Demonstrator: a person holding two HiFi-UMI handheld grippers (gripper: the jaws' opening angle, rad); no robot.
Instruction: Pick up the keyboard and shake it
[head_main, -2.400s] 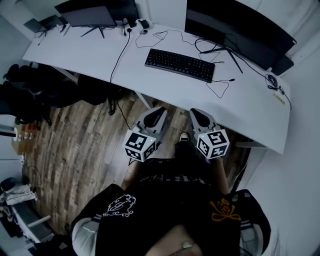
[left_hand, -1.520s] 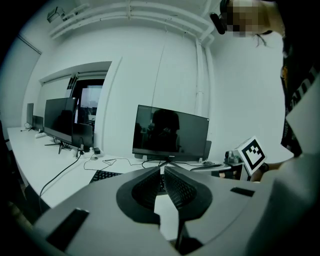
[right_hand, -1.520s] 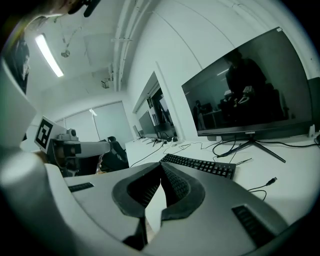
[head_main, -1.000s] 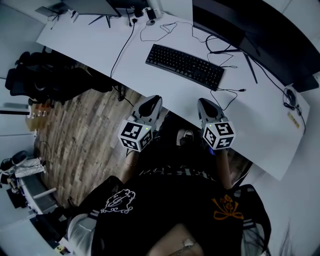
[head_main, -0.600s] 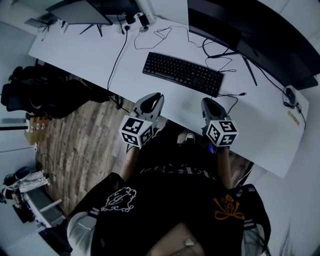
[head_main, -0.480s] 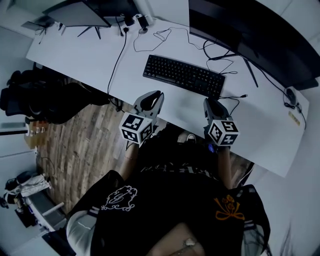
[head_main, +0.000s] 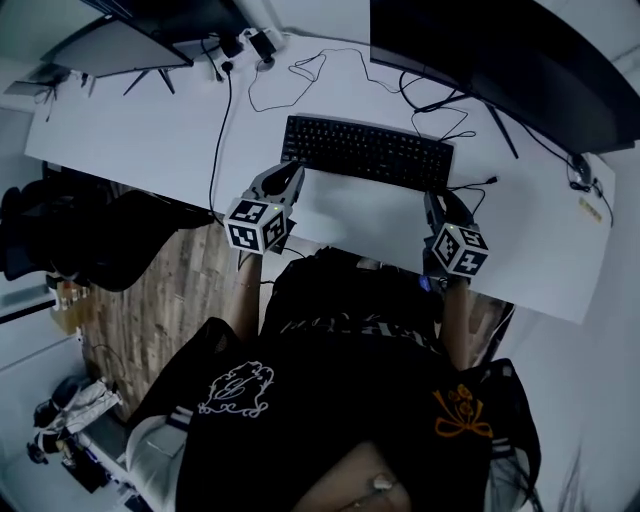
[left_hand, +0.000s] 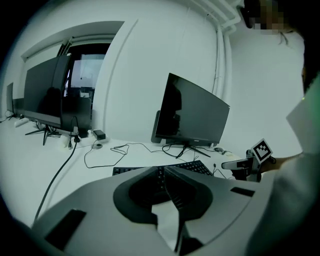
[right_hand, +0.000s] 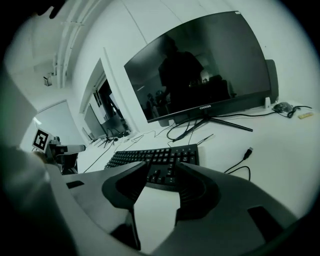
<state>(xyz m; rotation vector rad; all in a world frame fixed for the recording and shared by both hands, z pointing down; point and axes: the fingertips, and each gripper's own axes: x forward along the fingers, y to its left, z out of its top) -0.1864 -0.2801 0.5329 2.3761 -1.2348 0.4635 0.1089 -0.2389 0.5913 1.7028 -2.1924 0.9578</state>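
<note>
Approach: moving in over counter (head_main: 140, 140) to keyboard (head_main: 367, 152) | left gripper (head_main: 291, 171) jaws closed, empty | right gripper (head_main: 436, 202) jaws just opening, nothing between | grasp looking imminent

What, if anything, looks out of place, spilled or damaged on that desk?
Nothing looks spilled or damaged. One small oddity: a loose cable lies on the desk just right of the keyboard, and its plug end sits free, connected to nothing.
</note>
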